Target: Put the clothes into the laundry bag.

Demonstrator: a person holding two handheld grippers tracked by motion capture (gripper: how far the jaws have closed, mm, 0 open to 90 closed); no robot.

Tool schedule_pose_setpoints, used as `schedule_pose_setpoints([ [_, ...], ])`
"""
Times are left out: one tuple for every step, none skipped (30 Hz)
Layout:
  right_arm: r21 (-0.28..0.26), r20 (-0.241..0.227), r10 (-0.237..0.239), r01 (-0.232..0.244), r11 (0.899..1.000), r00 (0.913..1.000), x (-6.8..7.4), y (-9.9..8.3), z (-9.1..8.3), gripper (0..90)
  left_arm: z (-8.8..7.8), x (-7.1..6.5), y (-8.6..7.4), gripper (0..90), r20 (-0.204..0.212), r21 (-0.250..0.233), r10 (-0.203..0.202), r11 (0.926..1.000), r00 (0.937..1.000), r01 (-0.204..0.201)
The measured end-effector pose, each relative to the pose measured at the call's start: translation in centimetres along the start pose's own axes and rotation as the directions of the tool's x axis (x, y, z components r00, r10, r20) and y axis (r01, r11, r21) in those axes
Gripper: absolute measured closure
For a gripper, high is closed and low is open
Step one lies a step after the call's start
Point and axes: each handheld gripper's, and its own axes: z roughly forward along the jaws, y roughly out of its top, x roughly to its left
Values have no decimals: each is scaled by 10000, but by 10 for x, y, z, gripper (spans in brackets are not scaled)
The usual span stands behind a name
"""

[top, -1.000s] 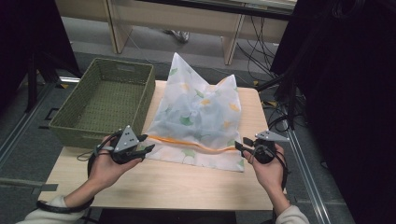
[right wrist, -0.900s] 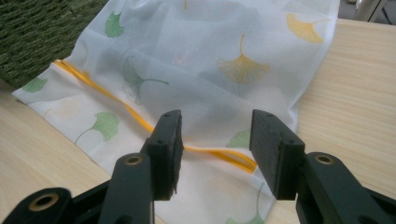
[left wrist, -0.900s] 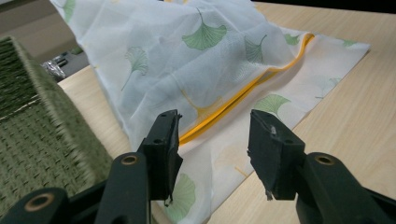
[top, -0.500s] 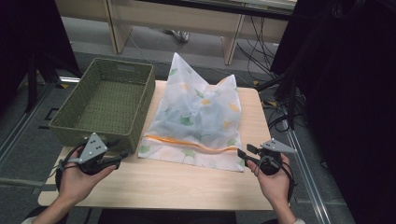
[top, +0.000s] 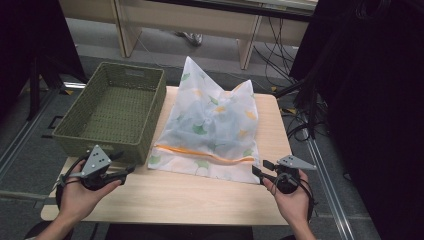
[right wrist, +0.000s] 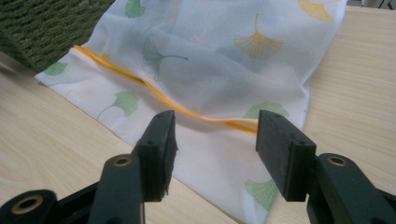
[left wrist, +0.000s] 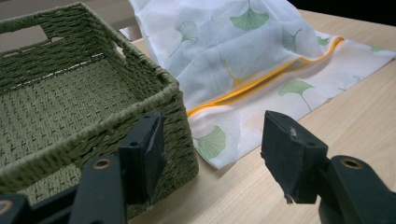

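bag (top: 210,125): mid table, untouched. left gripper (top: 129,170), right gripper (top: 259,168): wide, just opening, empty, near front edge. next: regrasp bag hem.

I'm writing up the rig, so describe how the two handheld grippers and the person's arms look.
Both are black two-jaw tools. The left gripper and the right gripper each carry a grey three-cornered plate on top and trail a black cable looping by the wrist. Up close, the jaws end in blocky black pads on arms with brass-coloured rivets. The forearms are bare, with no sleeves in frame.
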Motion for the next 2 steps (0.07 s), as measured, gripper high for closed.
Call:
schedule_pose_setpoints([
  [14,-18,14,-14,10000,10000,0,0,0,488,0,0,0,382,-10,17,58,10000,10000,-58],
  [-5,14,-47,47,10000,10000,0,0,0,494,1,-1,0,380,-54,83,170,9998,9998,-169],
])
